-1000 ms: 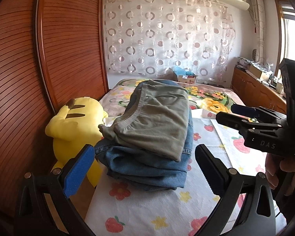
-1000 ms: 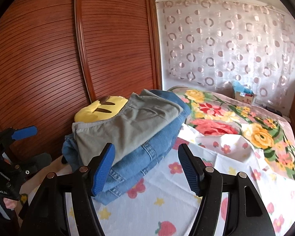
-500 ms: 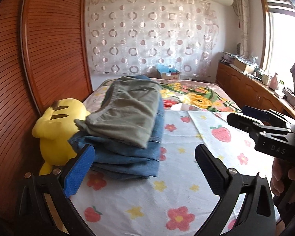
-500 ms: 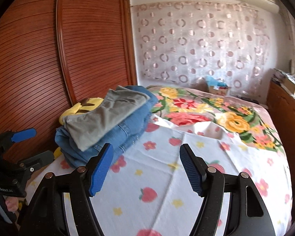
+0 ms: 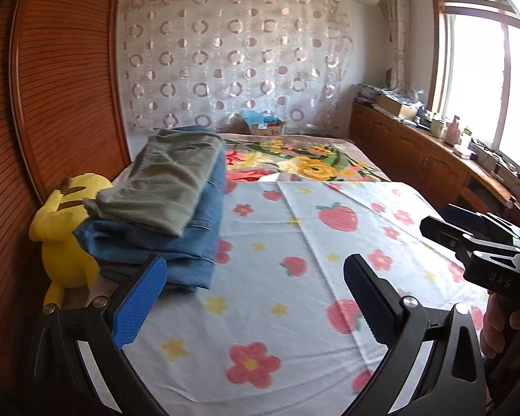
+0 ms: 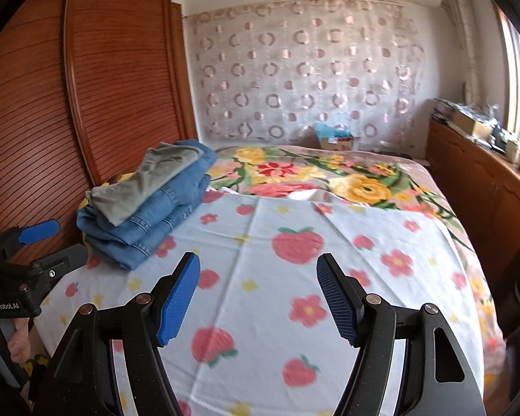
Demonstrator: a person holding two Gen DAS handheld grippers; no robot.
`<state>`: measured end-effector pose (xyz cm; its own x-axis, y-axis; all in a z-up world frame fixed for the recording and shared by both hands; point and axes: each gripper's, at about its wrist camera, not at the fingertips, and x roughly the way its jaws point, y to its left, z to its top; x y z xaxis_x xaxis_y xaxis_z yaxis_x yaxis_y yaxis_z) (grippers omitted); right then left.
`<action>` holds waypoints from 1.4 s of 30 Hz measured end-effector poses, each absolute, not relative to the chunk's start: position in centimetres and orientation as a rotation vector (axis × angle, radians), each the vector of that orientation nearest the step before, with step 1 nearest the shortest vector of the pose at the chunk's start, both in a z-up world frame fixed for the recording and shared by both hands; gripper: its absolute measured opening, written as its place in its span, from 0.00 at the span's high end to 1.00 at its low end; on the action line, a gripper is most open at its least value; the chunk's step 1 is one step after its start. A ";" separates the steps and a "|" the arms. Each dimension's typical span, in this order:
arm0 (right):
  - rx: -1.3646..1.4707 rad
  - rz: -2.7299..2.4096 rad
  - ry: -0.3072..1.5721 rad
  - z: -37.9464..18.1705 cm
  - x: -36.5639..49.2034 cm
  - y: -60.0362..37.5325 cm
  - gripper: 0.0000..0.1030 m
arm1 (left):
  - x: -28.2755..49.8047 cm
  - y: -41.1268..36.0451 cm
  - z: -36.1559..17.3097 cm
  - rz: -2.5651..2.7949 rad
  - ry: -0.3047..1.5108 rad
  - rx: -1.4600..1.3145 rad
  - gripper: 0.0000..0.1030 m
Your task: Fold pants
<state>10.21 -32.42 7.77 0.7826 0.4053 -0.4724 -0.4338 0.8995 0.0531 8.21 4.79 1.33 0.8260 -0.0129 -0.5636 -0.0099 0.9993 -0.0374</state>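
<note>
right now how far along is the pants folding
Done: grey pants lie folded atop folded jeans at the bed's left edge. In hand: nothing; left gripper and right gripper hover open above the strawberry sheet. Left: no unfolded pants visible.

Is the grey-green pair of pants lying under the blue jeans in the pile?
No, the grey-green pants lie folded on top of the blue jeans.
</note>
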 end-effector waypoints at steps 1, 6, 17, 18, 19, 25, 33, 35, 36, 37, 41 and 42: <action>-0.054 0.444 0.496 7.8 9.9 -32.6 0.30 | 8.1 4.4 1.3 -0.008 0.599 -0.036 0.01; -0.048 0.396 0.494 8.0 7.9 -33.4 0.30 | 7.7 2.1 1.0 -0.041 0.608 -0.030 0.01; -0.029 0.347 0.452 9.3 5.2 -33.6 0.30 | 7.7 -1.8 2.7 -0.079 0.584 0.004 0.01; -0.028 0.343 0.445 9.4 5.1 -33.6 0.30 | 7.6 -2.0 3.0 -0.080 0.579 0.006 0.01; -0.028 0.341 0.437 9.7 4.9 -33.4 0.30 | 7.5 -2.2 3.3 -0.081 0.574 0.009 0.01; -0.028 0.332 0.413 10.1 3.6 -33.1 0.30 | 7.1 -2.8 4.9 -0.070 0.547 0.009 0.01; -0.016 0.330 0.372 9.5 2.4 -34.0 0.26 | 5.9 -2.8 6.3 -0.066 0.517 0.009 0.01; -0.010 0.335 0.361 9.4 2.3 -34.1 0.26 | 5.6 -2.8 6.6 -0.067 0.507 0.011 0.01; -0.007 0.337 0.355 9.5 2.1 -34.1 0.26 | 5.4 -2.6 6.8 -0.065 0.502 0.011 0.01; -0.005 0.338 0.351 9.4 2.3 -34.2 0.26 | 5.2 -2.6 7.0 -0.064 0.497 0.010 0.01; -0.009 0.332 0.325 9.2 1.8 -34.4 0.26 | 4.4 -2.2 7.4 -0.059 0.485 0.011 0.01; -0.010 0.329 0.320 9.1 1.8 -34.4 0.26 | 4.3 -2.1 7.5 -0.057 0.482 0.010 0.01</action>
<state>1.76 -34.36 9.08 0.8965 0.3162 -0.3103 -0.3194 0.9467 0.0420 4.27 -2.11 7.53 0.8845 -0.0525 -0.4636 0.0574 0.9983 -0.0036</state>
